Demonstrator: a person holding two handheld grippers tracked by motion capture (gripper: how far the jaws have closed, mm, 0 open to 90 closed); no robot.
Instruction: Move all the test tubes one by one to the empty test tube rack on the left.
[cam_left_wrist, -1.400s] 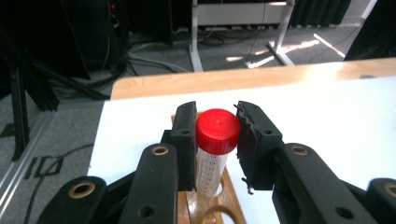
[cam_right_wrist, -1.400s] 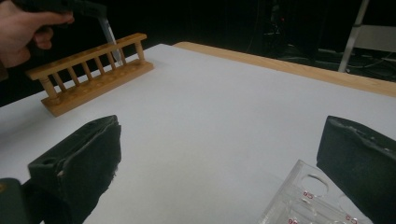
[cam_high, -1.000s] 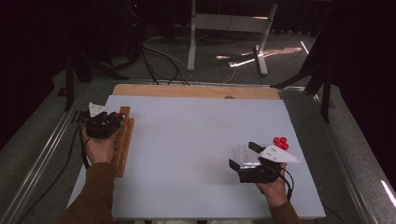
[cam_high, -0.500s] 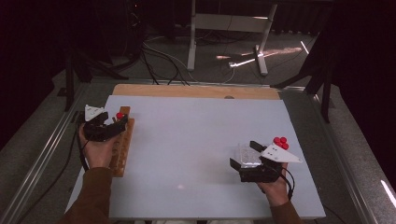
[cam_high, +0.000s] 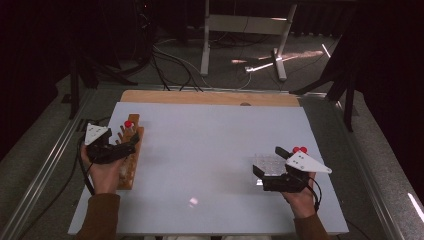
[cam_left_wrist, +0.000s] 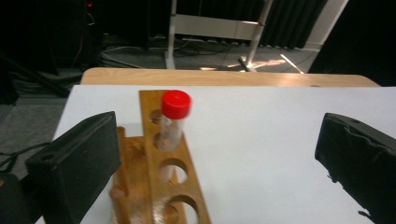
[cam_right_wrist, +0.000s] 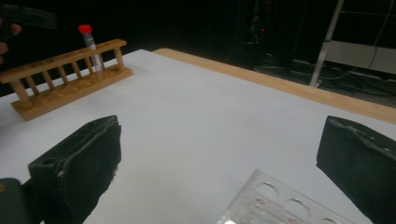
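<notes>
A wooden tube rack (cam_high: 131, 159) lies along the table's left edge. A clear tube with a red cap (cam_high: 128, 124) stands upright in one of its far holes (cam_left_wrist: 175, 119). My left gripper (cam_high: 129, 146) hovers over the rack just short of the tube. Its jaws have just been opening and are now wide apart (cam_left_wrist: 215, 158), with nothing between them. My right gripper (cam_high: 266, 160) rests open at the right, over a clear plastic tray with wells (cam_high: 272, 165) (cam_right_wrist: 280, 200). Nothing is between its jaws either.
Two red caps (cam_high: 300, 149) show just beyond the right gripper's grey plate. The white table top (cam_high: 210, 150) ends in a wooden strip (cam_high: 210, 97) at the far edge. The right gripper view shows the rack (cam_right_wrist: 65, 79) and tube (cam_right_wrist: 88, 39) far off.
The left gripper let go of the red-capped tube, which now stands alone in the rack, and drew back toward the person with jaws spread. The right gripper stayed put.
</notes>
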